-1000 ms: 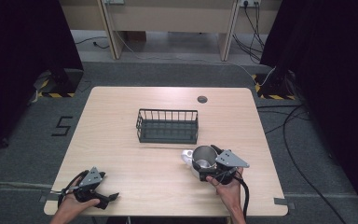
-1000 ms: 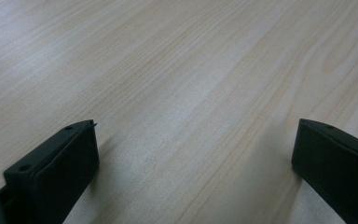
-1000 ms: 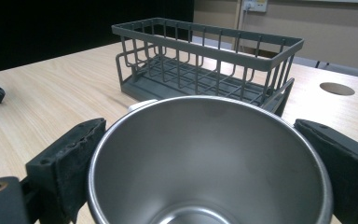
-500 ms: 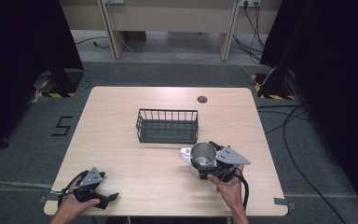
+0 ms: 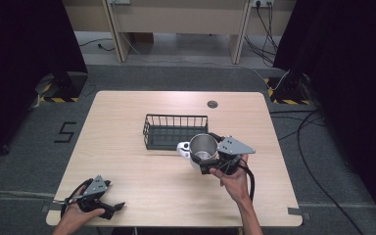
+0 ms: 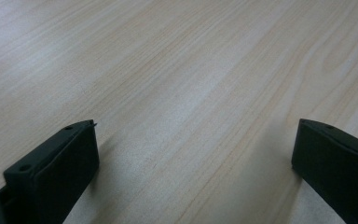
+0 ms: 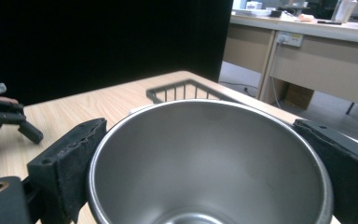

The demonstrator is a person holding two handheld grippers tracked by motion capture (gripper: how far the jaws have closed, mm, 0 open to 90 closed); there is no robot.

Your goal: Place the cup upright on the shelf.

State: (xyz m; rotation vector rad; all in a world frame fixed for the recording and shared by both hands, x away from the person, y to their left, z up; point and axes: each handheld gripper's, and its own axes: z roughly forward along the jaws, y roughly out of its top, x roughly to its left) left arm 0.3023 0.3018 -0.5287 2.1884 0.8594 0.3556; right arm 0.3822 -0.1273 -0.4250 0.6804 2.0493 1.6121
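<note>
A shiny steel cup (image 5: 203, 145) with a white part (image 5: 182, 148) on its left side hangs just above the table, close to the front right of the black wire basket (image 5: 175, 131). My right gripper (image 5: 208, 160) is shut on it; in the right gripper view the cup (image 7: 209, 158) sits between both jaws of the right gripper (image 7: 205, 177), its mouth facing the camera, and it looks empty. My left gripper (image 5: 108, 208) rests at the table's front left, open. In the left gripper view the left gripper (image 6: 193, 163) has only bare wood between its jaws.
The basket (image 7: 186, 91) stands at the table's middle and looks empty. A round grommet (image 5: 212, 104) sits near the far edge. Desks (image 5: 176, 19) stand beyond the table, and cables (image 5: 318, 122) lie on the floor at right.
The right gripper has carried the cup up and slightly left, closer to the basket. The left gripper has stayed where it was.
</note>
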